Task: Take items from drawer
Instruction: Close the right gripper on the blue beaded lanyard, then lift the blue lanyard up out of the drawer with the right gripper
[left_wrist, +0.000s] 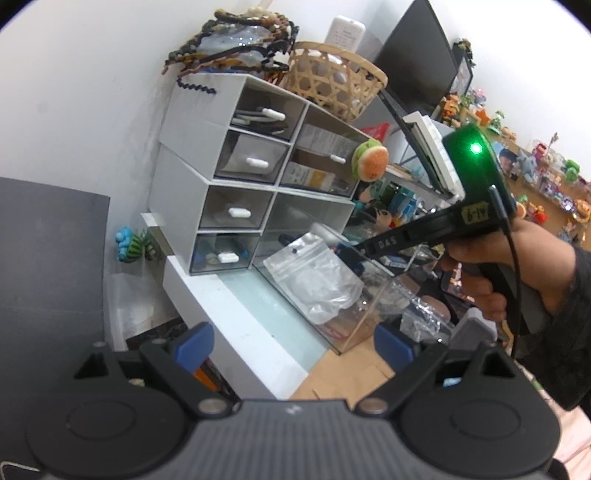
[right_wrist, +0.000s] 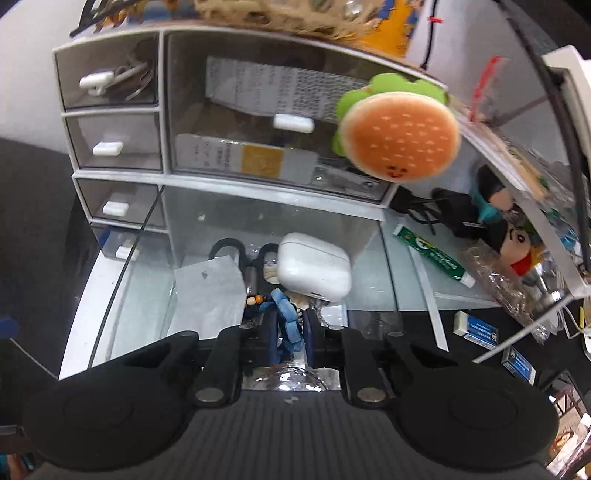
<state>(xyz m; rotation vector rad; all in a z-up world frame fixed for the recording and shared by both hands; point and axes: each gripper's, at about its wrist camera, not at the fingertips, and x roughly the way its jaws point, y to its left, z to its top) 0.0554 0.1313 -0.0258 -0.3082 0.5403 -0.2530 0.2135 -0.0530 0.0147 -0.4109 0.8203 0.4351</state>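
Note:
A clear drawer (left_wrist: 354, 325) is pulled out of the grey drawer unit (left_wrist: 221, 177) onto the white shelf. In it lie a clear zip bag (left_wrist: 314, 277), black scissors (right_wrist: 227, 247), a white earbud case (right_wrist: 314, 269) and a blue braided cord (right_wrist: 290, 321). My right gripper (right_wrist: 290, 328) reaches into the drawer and is shut on the blue cord; it also shows in the left wrist view (left_wrist: 351, 254). My left gripper (left_wrist: 295, 347) is open and empty, held back in front of the shelf.
A burger plush (right_wrist: 399, 136) hangs by the unit's right side. A woven basket (left_wrist: 332, 81) and hair clips sit on top. A green tube (right_wrist: 432, 254), erasers (right_wrist: 476, 328) and toy clutter lie right of the drawer. A dark panel (left_wrist: 48, 258) stands left.

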